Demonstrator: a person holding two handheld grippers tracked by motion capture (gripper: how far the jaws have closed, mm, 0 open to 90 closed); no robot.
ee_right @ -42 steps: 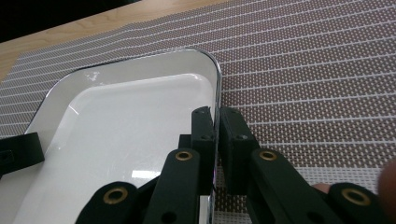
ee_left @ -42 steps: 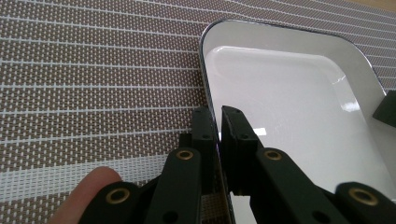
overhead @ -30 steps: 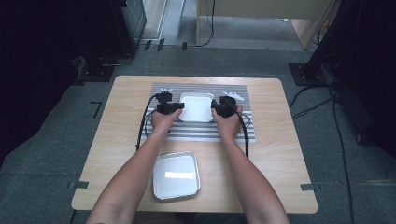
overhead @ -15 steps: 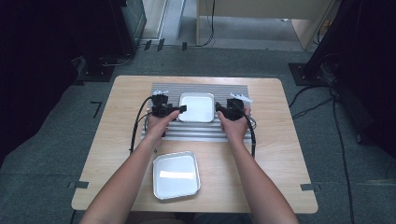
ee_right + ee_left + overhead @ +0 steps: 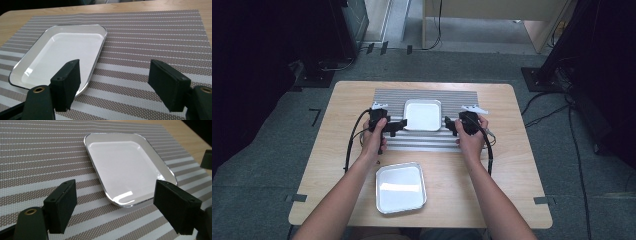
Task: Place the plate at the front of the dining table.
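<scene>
Jaws of both grippers stand spread with nothing between them, having just been opening. Each hand, forearm stretched forward over the table (image 5: 337, 150), holds its gripper level: the left gripper (image 5: 398, 125) just left of the white tray (image 5: 422, 115) on the striped mat (image 5: 462, 97), the right gripper (image 5: 449, 124) just right.

Open tongs (image 5: 126, 212) hover above white tray (image 5: 125, 167) (on striped mat (image 5: 37, 165)).
</scene>
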